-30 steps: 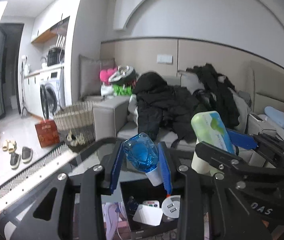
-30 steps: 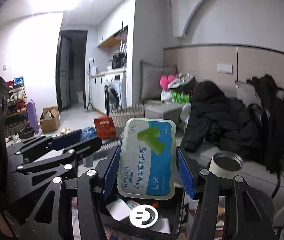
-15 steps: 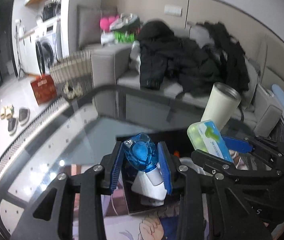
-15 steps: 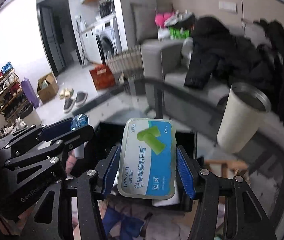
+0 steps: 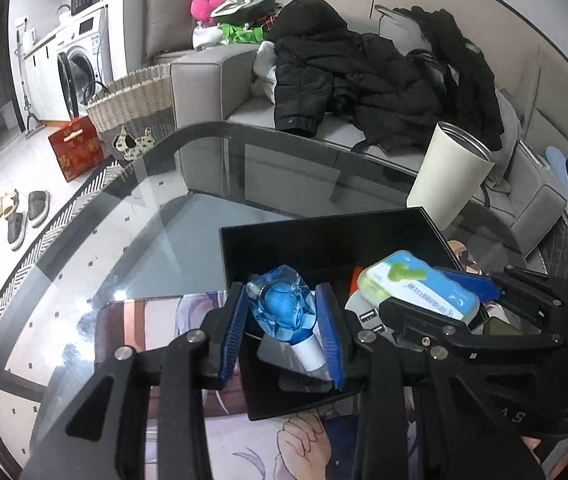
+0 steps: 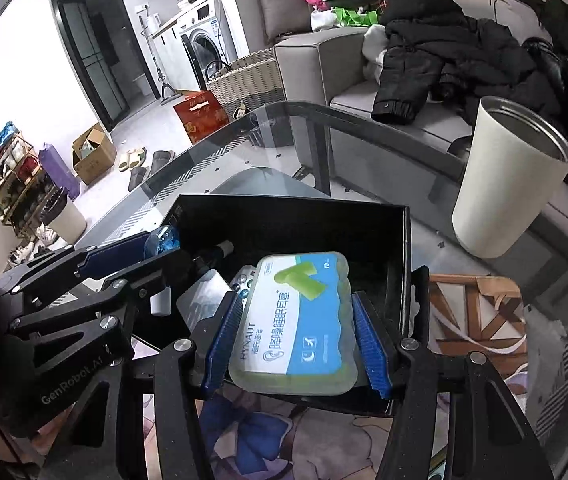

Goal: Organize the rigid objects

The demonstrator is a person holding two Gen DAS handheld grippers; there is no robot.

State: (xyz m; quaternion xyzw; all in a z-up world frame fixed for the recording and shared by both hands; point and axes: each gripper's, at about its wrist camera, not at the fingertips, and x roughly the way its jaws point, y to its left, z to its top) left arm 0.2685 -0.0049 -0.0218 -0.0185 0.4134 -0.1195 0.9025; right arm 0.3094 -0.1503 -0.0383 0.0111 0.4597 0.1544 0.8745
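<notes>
Your left gripper (image 5: pixel 282 322) is clamped on a small blue bottle (image 5: pixel 282 312), blue end pointing away past the fingertips, white end back toward the wrist. Your right gripper (image 6: pixel 297 338) grips a flat earplug case (image 6: pixel 295 326) squarely between both blue pads. Both sit over the open black box (image 6: pixel 363 212) on the glass table (image 5: pixel 124 240). Right view shows the case label face-on and the bottle only as a sliver beyond the left fingers; left view shows the bottle whole and a USB hub (image 5: pixel 365 314) in the box right of its fingertips. White tumbler (image 6: pixel 511 180) stands upright beyond the box.
</notes>
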